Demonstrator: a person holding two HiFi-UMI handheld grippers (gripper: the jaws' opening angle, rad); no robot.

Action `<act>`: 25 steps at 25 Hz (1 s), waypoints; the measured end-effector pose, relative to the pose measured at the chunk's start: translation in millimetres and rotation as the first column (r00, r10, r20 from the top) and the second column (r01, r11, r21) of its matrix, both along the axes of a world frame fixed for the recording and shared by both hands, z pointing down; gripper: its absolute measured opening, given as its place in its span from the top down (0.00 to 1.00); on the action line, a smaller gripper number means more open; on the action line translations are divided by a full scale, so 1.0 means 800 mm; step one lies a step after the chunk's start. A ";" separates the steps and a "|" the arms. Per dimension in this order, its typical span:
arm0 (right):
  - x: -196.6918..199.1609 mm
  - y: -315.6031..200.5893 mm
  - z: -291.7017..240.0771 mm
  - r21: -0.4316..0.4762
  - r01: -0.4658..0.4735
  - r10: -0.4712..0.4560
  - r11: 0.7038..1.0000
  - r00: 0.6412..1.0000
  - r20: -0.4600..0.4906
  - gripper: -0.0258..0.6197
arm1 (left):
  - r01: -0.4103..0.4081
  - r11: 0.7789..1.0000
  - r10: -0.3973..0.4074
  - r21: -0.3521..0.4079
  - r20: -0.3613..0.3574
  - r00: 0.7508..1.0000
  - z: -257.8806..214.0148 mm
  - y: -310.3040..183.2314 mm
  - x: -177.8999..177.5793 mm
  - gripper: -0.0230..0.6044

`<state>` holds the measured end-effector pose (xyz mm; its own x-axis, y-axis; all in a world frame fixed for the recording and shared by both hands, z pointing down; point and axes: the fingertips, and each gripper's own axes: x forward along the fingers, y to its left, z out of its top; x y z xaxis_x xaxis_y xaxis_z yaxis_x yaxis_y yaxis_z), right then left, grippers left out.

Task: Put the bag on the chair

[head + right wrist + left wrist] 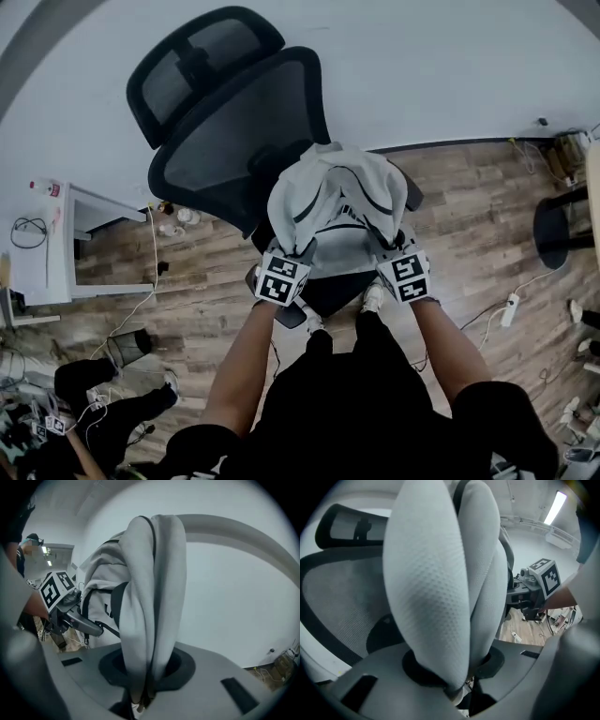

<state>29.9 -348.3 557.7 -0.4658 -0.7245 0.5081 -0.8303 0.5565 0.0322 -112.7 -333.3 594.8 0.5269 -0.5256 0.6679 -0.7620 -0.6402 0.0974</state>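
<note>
The light grey soft fabric backpack point(337, 192) sags in floppy folds and looks light, hanging just over the seat of the black mesh office chair point(234, 131). The left tool point(457, 688) and right tool point(140, 698) each pinch a bunched fold, jaws nearly together. Only the backrest crowds it; the white table point(89, 211) and the white power strip point(511, 307) lie well apart.

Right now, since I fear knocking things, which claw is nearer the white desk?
Left. The left claw, shut on the bag's left edge, is on the white desk's side of the chair; the right claw grips the bag's far edge, beyond it.
</note>
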 end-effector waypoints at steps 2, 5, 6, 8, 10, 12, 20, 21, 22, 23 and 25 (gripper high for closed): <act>0.000 -0.019 0.031 -0.048 0.026 -0.026 0.998 1.000 -0.004 0.82 | 0.021 0.999 -0.020 -0.049 0.012 1.000 0.029 -0.015 0.001 0.76; -0.001 -0.042 0.076 -0.113 0.042 -0.042 0.993 0.999 0.001 0.82 | 0.041 0.993 -0.038 -0.113 0.034 0.999 0.072 -0.032 0.001 0.76; 0.000 -0.048 0.090 -0.133 0.045 -0.045 0.990 0.999 0.003 0.82 | 0.045 0.990 -0.040 -0.133 0.037 0.999 0.085 -0.037 0.002 0.76; 0.002 -0.060 0.118 -0.174 0.055 -0.055 0.983 0.998 0.004 0.82 | 0.054 0.983 -0.049 -0.178 0.033 0.998 0.112 -0.047 0.004 0.76; 0.001 -0.070 0.146 -0.215 0.062 -0.063 0.975 0.998 0.005 0.82 | 0.065 0.972 -0.060 -0.227 0.032 0.998 0.144 -0.058 0.002 0.76; 0.000 -0.082 0.173 -0.251 0.066 -0.067 0.966 0.998 0.003 0.82 | 0.076 0.961 -0.070 -0.266 0.031 0.997 0.176 -0.070 0.001 0.76; 0.005 -0.109 0.249 -0.317 0.088 -0.097 0.944 0.995 -0.013 0.81 | 0.129 0.936 -0.116 -0.328 0.057 0.992 0.249 -0.090 0.003 0.74; 0.002 -0.113 0.250 -0.309 0.100 -0.106 0.946 0.994 -0.003 0.81 | 0.144 0.934 -0.132 -0.326 0.060 0.989 0.251 -0.095 -0.003 0.73; -0.002 -0.118 0.251 -0.300 0.110 -0.113 0.948 0.994 0.008 0.80 | 0.156 0.934 -0.143 -0.320 0.064 0.988 0.253 -0.101 -0.010 0.72; -0.005 -0.125 0.253 -0.292 0.115 -0.116 0.949 0.993 0.016 0.79 | 0.162 0.937 -0.148 -0.309 0.068 0.987 0.256 -0.108 -0.017 0.68; -0.010 -0.140 0.257 -0.285 0.109 -0.106 0.952 0.994 0.024 0.71 | 0.164 0.948 -0.152 -0.272 0.064 0.986 0.259 -0.123 -0.028 0.54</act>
<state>21.9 -460.0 763.5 -0.5380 -0.4947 0.6825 -0.7645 0.6275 -0.1478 -135.3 -431.9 802.2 0.4205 -0.3920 0.8182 -0.8583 -0.4641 0.2188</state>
